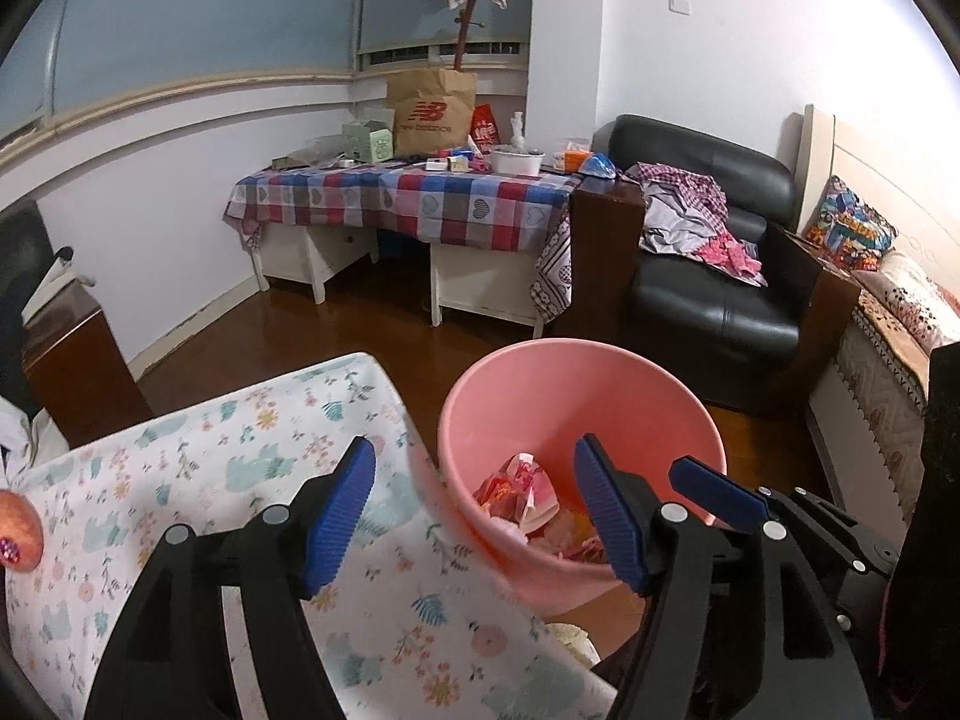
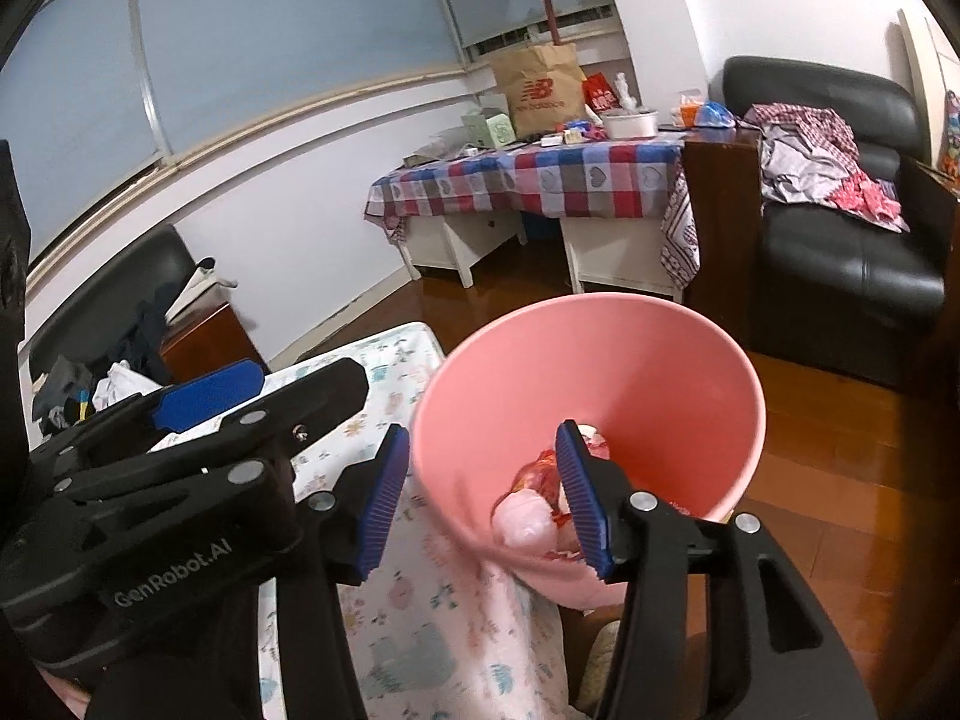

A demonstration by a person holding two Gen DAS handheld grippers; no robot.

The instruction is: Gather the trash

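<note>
Both claws apart and empty, left gripper (image 1: 480,516) and right gripper (image 2: 483,501) over pink bin (image 1: 600,384) right of floral-cloth table (image 1: 180,480); crumpled wrappers (image 1: 522,492) at bin bottom, likely light, soft, pinch any fold.

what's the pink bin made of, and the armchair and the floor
Pink bin: looks like moulded plastic, smooth, thin-walled, matte with a soft sheen. Armchair: black leather or imitation, glossy highlights on puffy cushions; which one is unclear. Floor: reddish-brown wood or wood-look boards, polished enough to show reflections.
</note>
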